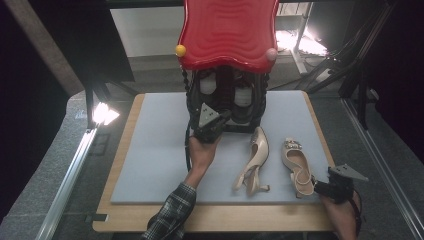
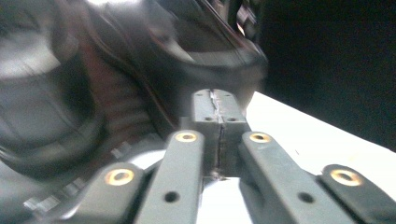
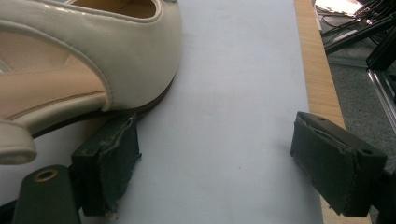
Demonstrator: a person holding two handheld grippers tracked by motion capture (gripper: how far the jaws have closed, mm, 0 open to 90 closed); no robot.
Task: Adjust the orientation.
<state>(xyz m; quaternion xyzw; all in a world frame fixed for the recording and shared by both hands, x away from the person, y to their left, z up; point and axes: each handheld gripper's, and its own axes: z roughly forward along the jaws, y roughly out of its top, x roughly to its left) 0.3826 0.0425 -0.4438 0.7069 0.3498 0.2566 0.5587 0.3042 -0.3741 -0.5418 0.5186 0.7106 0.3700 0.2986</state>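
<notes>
The left gripper (image 1: 216, 126) sits at the foot of the black rack (image 1: 227, 102) under the red top (image 1: 227, 32), its jaws pressed together on nothing; in the left gripper view the rack (image 2: 116, 70) is a dark blur, its contents hard to make out. The right gripper (image 3: 212, 161) rests at the mat (image 1: 155, 155) edge, jaws spread wide, empty, its left pad just beside the right shoe (image 3: 88, 56), cut off by the frame. The left shoe (image 1: 255, 160) lies tipped on its side, mid-mat.
</notes>
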